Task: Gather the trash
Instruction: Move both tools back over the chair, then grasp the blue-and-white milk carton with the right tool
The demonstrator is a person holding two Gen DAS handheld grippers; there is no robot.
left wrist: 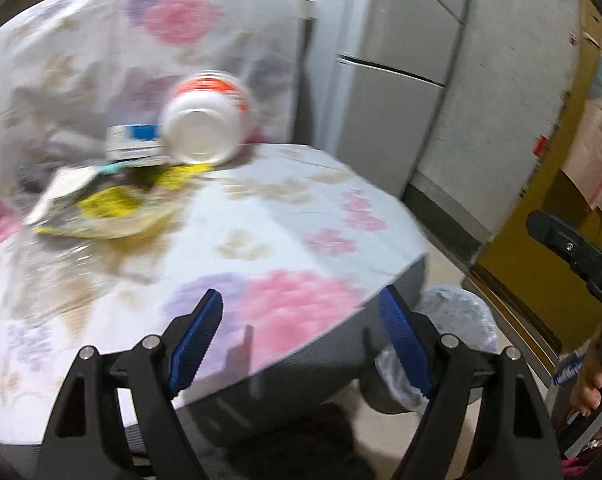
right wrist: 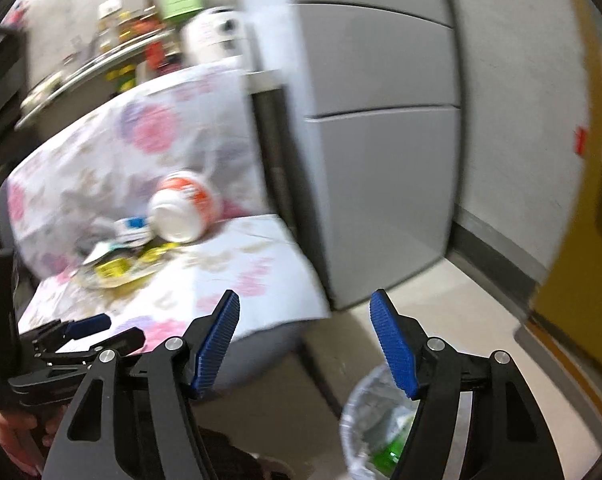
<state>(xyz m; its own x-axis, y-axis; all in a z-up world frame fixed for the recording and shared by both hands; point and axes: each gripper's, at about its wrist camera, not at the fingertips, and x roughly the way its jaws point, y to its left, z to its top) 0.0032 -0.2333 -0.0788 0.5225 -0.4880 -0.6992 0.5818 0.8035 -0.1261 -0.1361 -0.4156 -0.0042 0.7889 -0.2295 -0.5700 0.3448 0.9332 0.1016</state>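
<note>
Trash lies in a small heap toward the back of a seat covered in a flowered cloth [left wrist: 301, 216], close to the cloth-draped backrest: a white cup with an orange band [left wrist: 211, 118], a small blue-and-white box [left wrist: 135, 142] touching the cup's left side, and a crumpled yellow wrapper [left wrist: 113, 204] spread flat in front of both. The cup lies on its side with its closed bottom turned toward the cameras and its mouth facing away toward the backrest, so its long axis runs roughly front to back along the seat. It looks light and thin-walled, likely to dent under a hard squeeze and to roll if nudged; a hold across the round body near the base, or over the rim, seems safest. The wrapper looks limp and slick, best pinched at a raised fold. The box looks stiff and light, easy to take across its short sides, though blur hides its exact lie. Both the left gripper [left wrist: 301, 336] and the right gripper [right wrist: 305, 340] hover short of the heap with their jaws spread wide and nothing between them. A lined bin [right wrist: 377, 428] stands on the floor just beside the seat, below the right gripper.
</note>
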